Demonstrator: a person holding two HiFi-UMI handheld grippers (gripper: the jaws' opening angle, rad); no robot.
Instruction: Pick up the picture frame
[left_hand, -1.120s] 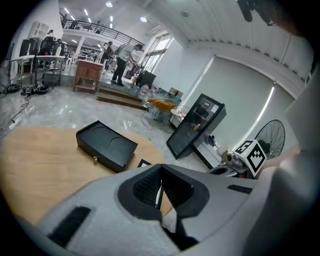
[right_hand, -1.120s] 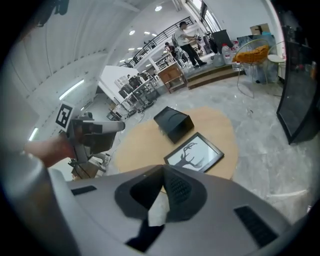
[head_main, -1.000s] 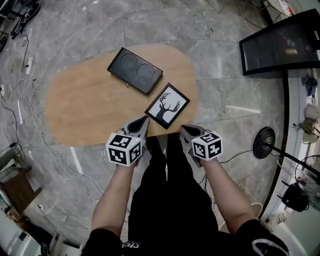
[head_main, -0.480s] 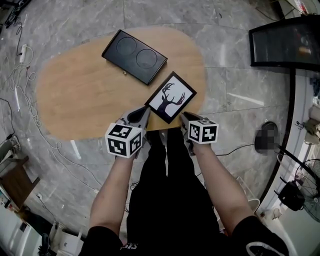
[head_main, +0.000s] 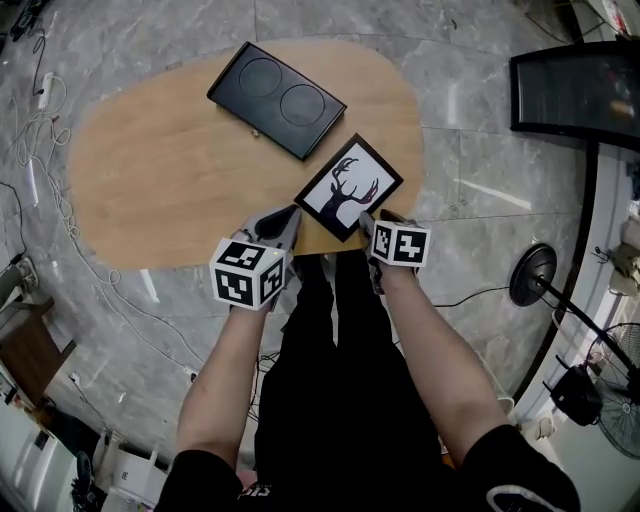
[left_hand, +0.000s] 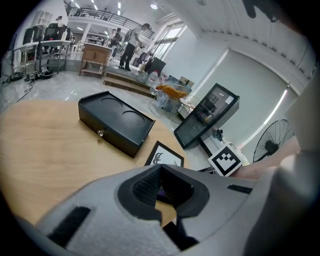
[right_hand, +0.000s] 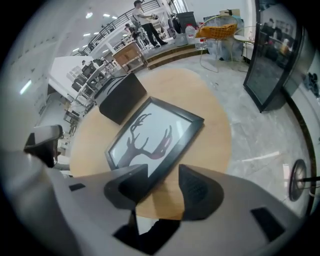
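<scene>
**A:** Head view: the picture frame (head_main: 349, 188) lies flat on the table (head_main: 150, 180), just beside the black box (head_main: 277, 99), on its near side.

**B:** Left gripper view: the left gripper (left_hand: 161, 172) is pressed together on nothing, farther from the box than the frame.

**A:** Right gripper view: the right gripper (right_hand: 163, 182) is opening, and the frame's near edge shows in the gap, unpinched.

**B:** My worry is that a jaw shoves the flat frame boxward instead of gripping it.

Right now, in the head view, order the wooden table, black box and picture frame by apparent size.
1. wooden table, clearly largest.
2-3. black box and picture frame look nearly alike; the box perhaps slightly larger.
</scene>
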